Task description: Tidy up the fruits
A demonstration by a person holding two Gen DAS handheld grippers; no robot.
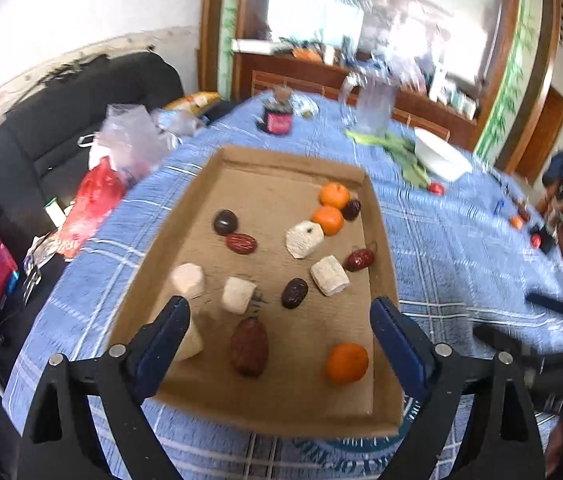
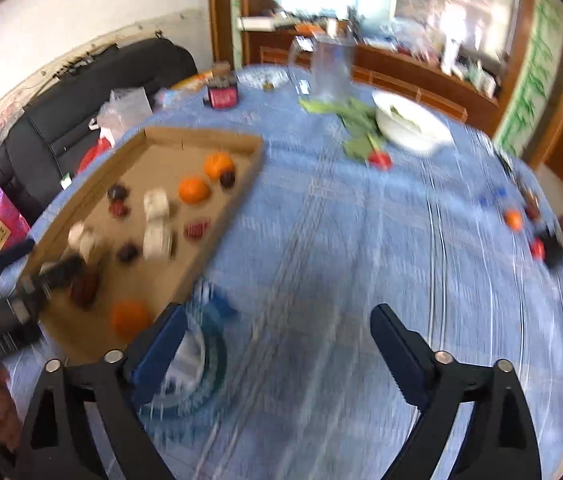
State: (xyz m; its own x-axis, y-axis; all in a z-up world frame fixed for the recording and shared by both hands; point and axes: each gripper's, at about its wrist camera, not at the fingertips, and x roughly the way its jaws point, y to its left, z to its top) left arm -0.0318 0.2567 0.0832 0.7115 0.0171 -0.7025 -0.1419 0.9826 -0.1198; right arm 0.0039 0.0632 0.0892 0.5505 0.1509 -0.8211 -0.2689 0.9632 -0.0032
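Left wrist view, my left gripper (image 1: 277,312) spread wide above cardboard tray (image 1: 241,160) of fruit, right gripper (image 2: 277,320) spread over blue tablecloth (image 2: 361,240).

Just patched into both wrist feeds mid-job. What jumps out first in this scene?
The shallow cardboard tray on the blue plaid tablecloth, scattered with mixed fruit: three oranges, two at the far right corner and one near, dark red dates, and pale cut chunks. The left gripper hovers over the tray's near end, jaws open. The right gripper is open over bare cloth right of the tray.
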